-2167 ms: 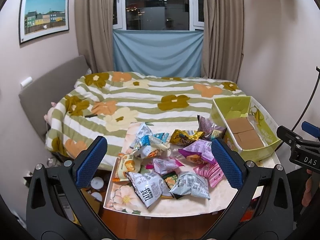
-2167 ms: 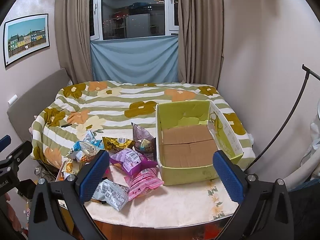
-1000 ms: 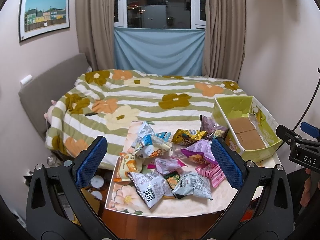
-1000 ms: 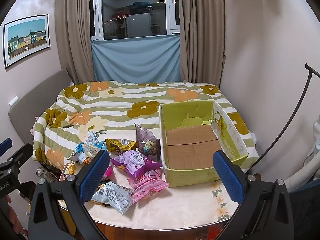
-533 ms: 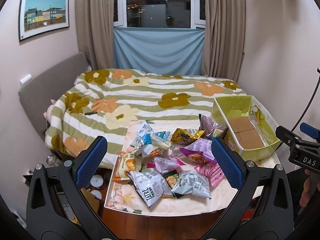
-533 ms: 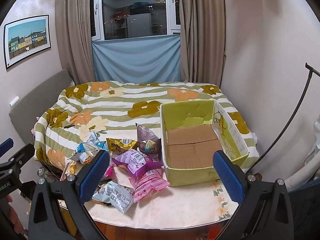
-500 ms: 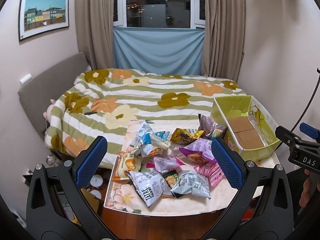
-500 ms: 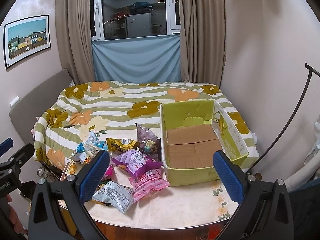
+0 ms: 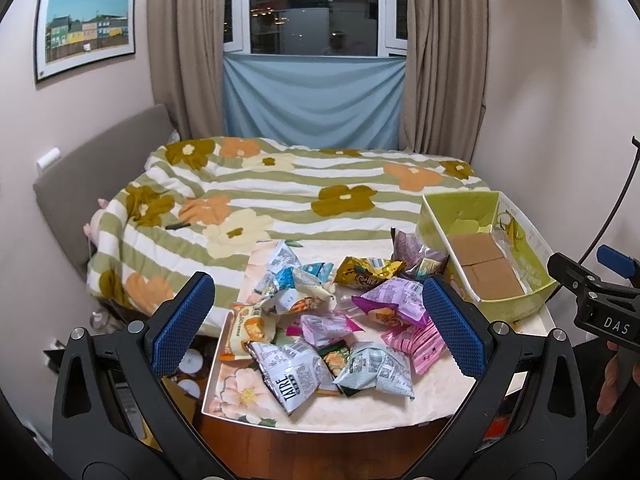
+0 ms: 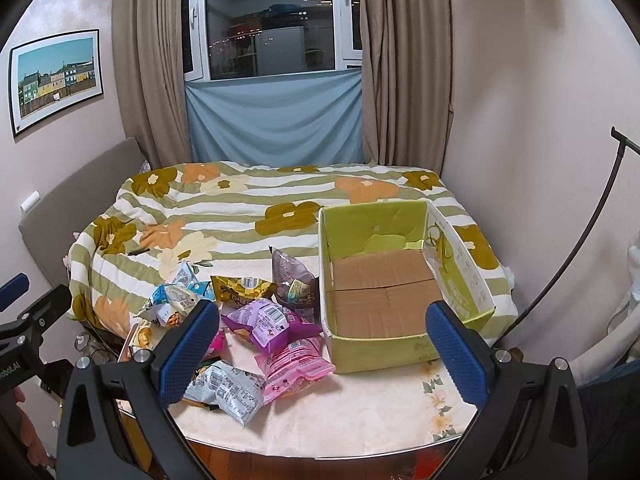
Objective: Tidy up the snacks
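A heap of snack packets [image 9: 328, 320] lies on a small table with a floral cloth [image 9: 360, 408]. Among them are a grey Tatre bag [image 9: 292, 376], a purple bag [image 9: 394, 302], a pink bag [image 9: 416, 340] and a gold bag [image 9: 368, 272]. An open green cardboard box [image 9: 480, 256], holding nothing, stands to their right; it also shows in the right wrist view [image 10: 384, 284]. My left gripper [image 9: 318, 328] is open, held above the heap. My right gripper [image 10: 324, 354] is open, in front of the box and the pink bag [image 10: 294, 364].
A bed with a green-striped flower blanket [image 10: 240, 208] lies behind the table. A curtained window [image 10: 272, 20] is at the back and a wall at the right. A black stand pole [image 10: 580, 248] leans at the right. The table's front edge [image 10: 320, 454] is near.
Both views have drifted only slightly; the snacks and box lie as before. Both grippers stay open.
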`<state>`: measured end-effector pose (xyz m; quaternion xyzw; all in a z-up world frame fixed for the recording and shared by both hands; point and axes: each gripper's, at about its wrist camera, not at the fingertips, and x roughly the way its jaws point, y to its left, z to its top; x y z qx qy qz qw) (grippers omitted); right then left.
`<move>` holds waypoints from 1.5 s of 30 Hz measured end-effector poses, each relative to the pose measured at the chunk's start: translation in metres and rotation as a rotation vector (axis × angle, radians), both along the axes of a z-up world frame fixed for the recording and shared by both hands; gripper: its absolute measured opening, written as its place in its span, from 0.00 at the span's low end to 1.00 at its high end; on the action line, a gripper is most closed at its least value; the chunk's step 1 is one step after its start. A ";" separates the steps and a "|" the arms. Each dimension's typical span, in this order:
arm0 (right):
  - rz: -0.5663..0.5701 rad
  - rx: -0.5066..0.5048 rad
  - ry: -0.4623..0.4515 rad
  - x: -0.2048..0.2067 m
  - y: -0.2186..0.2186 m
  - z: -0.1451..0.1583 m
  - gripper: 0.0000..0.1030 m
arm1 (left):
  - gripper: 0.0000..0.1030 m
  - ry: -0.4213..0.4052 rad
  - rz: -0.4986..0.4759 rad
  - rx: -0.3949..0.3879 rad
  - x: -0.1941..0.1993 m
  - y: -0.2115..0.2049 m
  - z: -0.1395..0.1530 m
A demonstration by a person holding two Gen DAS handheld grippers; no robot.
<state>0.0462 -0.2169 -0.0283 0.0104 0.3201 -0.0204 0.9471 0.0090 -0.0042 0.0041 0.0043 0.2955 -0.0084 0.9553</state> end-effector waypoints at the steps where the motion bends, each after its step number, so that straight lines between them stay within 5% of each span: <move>1: -0.001 0.002 -0.002 0.000 0.000 0.000 1.00 | 1.00 -0.002 0.003 0.002 0.000 0.001 0.000; 9: 0.050 0.016 0.053 0.003 -0.010 -0.009 1.00 | 1.00 0.067 0.046 0.003 0.005 0.006 -0.012; 18: 0.174 0.052 0.200 0.026 -0.005 -0.067 1.00 | 1.00 0.219 0.046 0.070 0.019 0.018 -0.070; 25: 0.193 0.078 0.324 0.034 0.018 -0.116 1.00 | 1.00 0.329 -0.110 0.199 0.042 0.023 -0.131; 31: 0.198 0.032 0.387 0.039 0.047 -0.147 1.00 | 1.00 0.366 -0.321 0.450 0.055 0.013 -0.177; 37: 0.251 -0.015 0.410 0.044 0.071 -0.170 1.00 | 1.00 0.415 -0.526 0.596 0.079 0.002 -0.216; 45: 0.396 -0.155 0.446 0.055 0.093 -0.202 1.00 | 1.00 0.489 -0.634 0.627 0.099 -0.004 -0.252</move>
